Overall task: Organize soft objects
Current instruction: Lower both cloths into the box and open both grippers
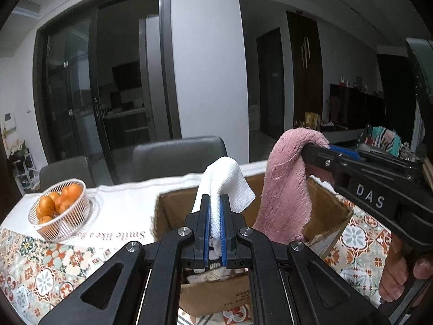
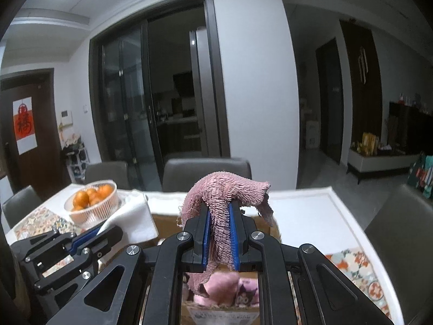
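My left gripper (image 1: 215, 199) is shut on a white cloth (image 1: 226, 187), whose loose end flops over the fingertips above an open cardboard box (image 1: 173, 211). My right gripper (image 2: 219, 205) is shut on a fluffy pink towel (image 2: 224, 189) that drapes forward over the same box (image 2: 162, 220). In the left wrist view the pink towel (image 1: 286, 187) hangs down into the box from the right gripper (image 1: 315, 146) at the right. In the right wrist view the left gripper (image 2: 98, 230) shows at the lower left with the white cloth (image 2: 135, 216). Under the right gripper a pink soft item (image 2: 227, 289) lies inside the box.
A white wire basket of oranges (image 1: 61, 212) stands left of the box on a patterned tablecloth (image 1: 40, 265). Grey chairs (image 1: 178, 157) line the far side of the table. A person's hand (image 1: 400, 268) grips the right tool's handle. A dark chair (image 2: 400, 233) stands right of the table.
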A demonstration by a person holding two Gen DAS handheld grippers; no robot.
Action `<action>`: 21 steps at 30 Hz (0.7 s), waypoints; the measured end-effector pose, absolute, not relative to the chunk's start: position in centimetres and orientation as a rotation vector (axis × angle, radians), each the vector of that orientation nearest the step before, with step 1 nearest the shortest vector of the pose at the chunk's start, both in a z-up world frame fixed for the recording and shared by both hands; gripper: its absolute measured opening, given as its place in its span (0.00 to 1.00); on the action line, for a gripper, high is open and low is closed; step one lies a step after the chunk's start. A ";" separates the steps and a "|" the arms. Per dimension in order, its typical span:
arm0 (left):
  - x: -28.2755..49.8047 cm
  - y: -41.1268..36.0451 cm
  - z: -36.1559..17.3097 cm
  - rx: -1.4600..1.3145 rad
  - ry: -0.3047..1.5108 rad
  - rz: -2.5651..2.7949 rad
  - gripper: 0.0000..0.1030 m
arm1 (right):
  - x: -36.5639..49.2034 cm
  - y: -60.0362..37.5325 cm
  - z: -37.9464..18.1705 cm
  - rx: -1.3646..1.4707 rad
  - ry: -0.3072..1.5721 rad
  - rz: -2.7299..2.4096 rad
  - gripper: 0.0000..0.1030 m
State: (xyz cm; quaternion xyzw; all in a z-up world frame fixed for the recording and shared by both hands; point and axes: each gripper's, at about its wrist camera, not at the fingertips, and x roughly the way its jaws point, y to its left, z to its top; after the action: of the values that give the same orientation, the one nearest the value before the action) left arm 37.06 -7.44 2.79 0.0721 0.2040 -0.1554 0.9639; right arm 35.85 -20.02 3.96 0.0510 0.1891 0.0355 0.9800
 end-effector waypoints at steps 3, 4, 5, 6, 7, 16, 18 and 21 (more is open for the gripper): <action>37.5 -8.2 2.0 0.164 0.444 -0.314 0.08 | 36.6 -20.5 2.8 0.113 0.431 0.074 0.14; 37.7 -8.4 1.8 0.169 0.453 -0.314 0.08 | 36.8 -20.7 2.4 0.117 0.446 0.076 0.14; 37.8 -8.8 1.5 0.175 0.463 -0.313 0.08 | 37.0 -20.9 2.0 0.120 0.467 0.079 0.14; 38.0 -9.1 1.1 0.183 0.475 -0.312 0.08 | 37.2 -21.1 1.6 0.125 0.484 0.080 0.14; 38.0 -9.3 1.0 0.188 0.484 -0.313 0.08 | 37.4 -21.3 1.2 0.127 0.500 0.083 0.14; 38.8 -9.8 -0.2 0.214 0.550 -0.302 0.14 | 38.6 -21.9 -0.9 0.158 0.605 0.114 0.15; 38.8 -9.8 -0.3 0.220 0.557 -0.296 0.29 | 38.6 -21.9 -0.9 0.156 0.614 0.116 0.19; 38.4 -9.6 0.0 0.228 0.542 -0.277 0.35 | 38.4 -21.9 -0.7 0.160 0.609 0.116 0.39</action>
State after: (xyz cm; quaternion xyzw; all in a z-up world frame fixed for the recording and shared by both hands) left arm 38.44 -9.58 -0.05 0.1122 0.2664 -0.1360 0.9476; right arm 38.41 -21.90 -0.71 0.0787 0.2995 0.0569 0.9491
